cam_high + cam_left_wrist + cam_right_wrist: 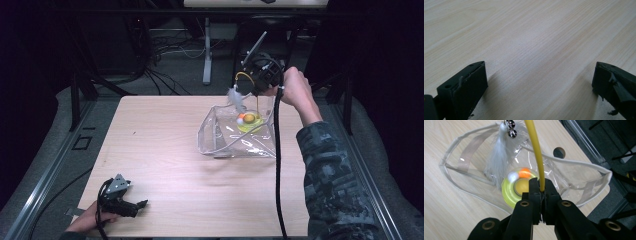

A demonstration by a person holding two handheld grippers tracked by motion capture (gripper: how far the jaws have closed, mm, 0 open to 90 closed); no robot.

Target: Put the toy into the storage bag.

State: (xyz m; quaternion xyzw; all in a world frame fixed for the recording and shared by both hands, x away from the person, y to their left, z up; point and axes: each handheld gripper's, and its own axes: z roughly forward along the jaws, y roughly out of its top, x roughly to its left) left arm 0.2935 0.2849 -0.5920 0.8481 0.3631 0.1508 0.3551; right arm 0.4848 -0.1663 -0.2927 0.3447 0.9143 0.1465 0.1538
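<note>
Just rt claw (542, 192) over bag rim (584, 165)

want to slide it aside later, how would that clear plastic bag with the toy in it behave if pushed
The clear soft plastic bag would probably crumple rather than slide: its walls sag and crease. The round yellow toy inside likely anchors one end, so it may pivot. It looks light.

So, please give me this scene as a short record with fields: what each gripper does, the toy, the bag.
right gripper: shut on yellow stem, above the bag
toy: yellow stem, white feather, small bell, round yellow base
clear bag: open on wooden table, round base inside
left gripper: open, holds nothing, low over table's near left corner
</note>
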